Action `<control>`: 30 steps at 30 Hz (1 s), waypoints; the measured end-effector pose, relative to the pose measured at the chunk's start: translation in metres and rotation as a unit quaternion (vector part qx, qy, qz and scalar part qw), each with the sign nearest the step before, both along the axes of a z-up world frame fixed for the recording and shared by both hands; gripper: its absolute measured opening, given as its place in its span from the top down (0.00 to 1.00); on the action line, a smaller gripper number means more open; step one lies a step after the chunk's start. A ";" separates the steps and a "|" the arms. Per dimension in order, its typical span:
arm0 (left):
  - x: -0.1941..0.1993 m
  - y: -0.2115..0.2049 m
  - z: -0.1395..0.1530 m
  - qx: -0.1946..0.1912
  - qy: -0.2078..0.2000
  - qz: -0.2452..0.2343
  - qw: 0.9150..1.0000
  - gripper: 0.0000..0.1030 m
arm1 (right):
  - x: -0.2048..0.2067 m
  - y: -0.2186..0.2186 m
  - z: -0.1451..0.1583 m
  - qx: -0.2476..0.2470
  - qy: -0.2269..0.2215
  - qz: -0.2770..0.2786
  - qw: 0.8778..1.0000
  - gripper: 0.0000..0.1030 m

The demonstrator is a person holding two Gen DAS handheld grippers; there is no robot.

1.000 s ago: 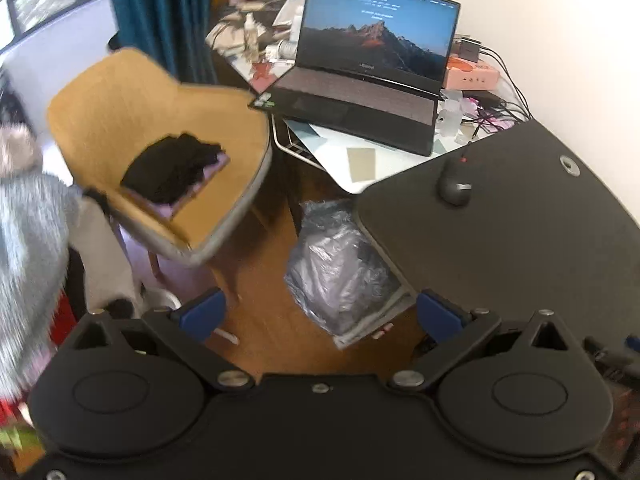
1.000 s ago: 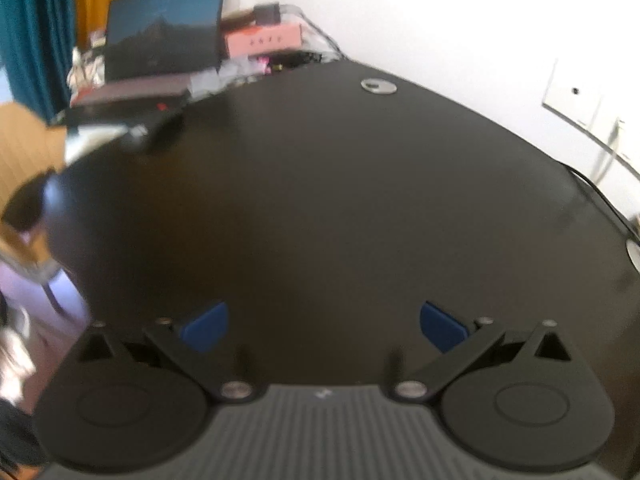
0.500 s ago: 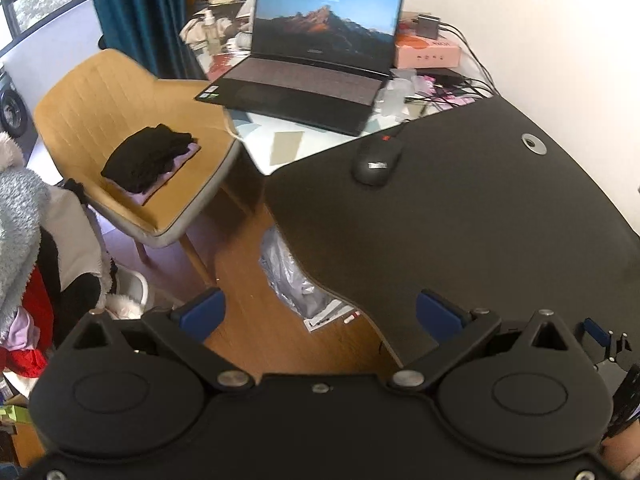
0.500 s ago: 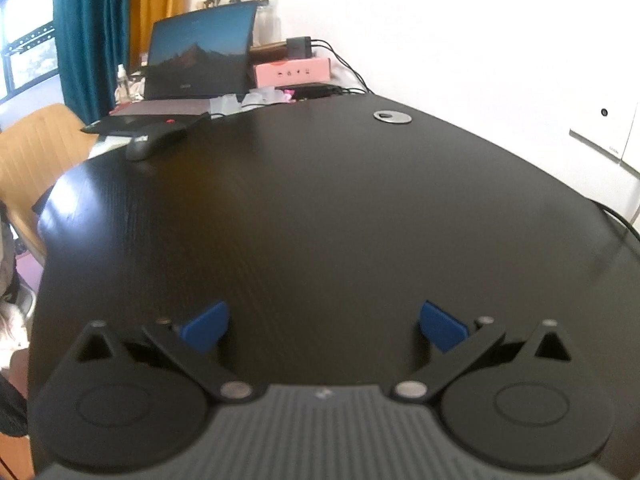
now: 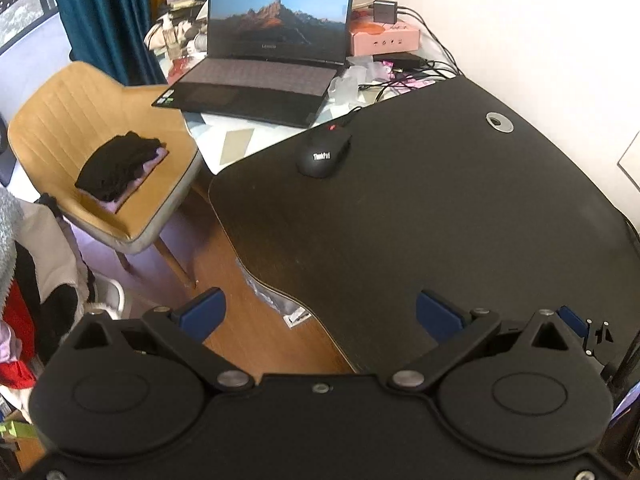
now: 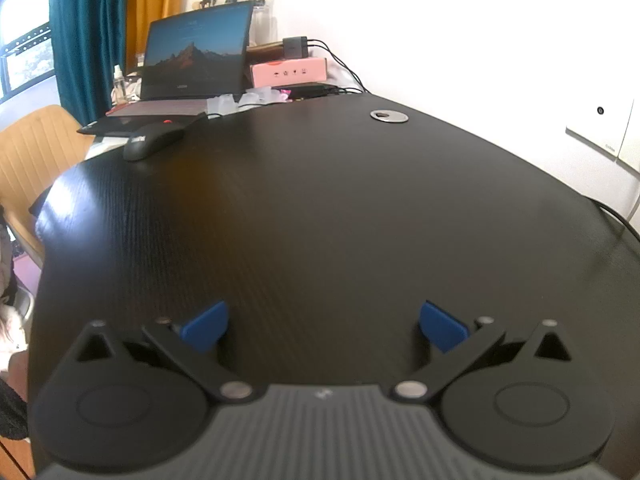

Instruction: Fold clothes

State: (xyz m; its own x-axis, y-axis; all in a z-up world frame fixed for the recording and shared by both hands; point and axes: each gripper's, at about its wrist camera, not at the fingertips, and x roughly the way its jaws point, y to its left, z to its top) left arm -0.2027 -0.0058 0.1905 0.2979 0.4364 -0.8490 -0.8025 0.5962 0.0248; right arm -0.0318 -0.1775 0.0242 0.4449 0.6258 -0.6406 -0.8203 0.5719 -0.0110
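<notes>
A folded black garment [image 5: 116, 164] lies on a pink one on the seat of a tan chair [image 5: 72, 120], far left in the left wrist view. More clothes [image 5: 28, 280] hang in a heap at the left edge. My left gripper [image 5: 320, 314] is open and holds nothing, hovering over the near-left edge of the black table [image 5: 440, 208]. My right gripper [image 6: 324, 324] is also open with nothing in it, low over the bare black table [image 6: 320, 208]. No garment lies on the table.
A black mouse [image 5: 323, 155] sits at the table's far left corner. Behind it are an open laptop [image 5: 264, 52], a pink box [image 5: 384, 38] and cables. A plastic bag [image 5: 276, 300] lies on the wooden floor under the table edge. A white wall bounds the right.
Both views have swung right and steadied: the table now fills more of the left wrist view, the chair has shifted left. The right gripper sits lower and the blur has gone. Both stay open.
</notes>
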 end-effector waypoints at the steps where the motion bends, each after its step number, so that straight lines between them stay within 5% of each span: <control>1: 0.001 0.000 -0.001 -0.001 0.001 0.000 1.000 0.00 | 0.000 0.000 0.000 0.000 0.000 0.000 1.000 0.00; 30: -0.032 0.007 -0.002 -0.004 0.005 0.034 0.999 0.00 | 0.002 0.001 -0.001 0.000 0.000 0.000 1.000 0.01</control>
State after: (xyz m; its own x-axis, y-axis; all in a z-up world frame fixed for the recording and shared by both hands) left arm -0.2348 0.0011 0.1890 0.2589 0.4486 -0.8554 -0.8414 0.5397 0.0283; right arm -0.0296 -0.1770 0.0237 0.4440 0.6264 -0.6407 -0.8206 0.5713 -0.0102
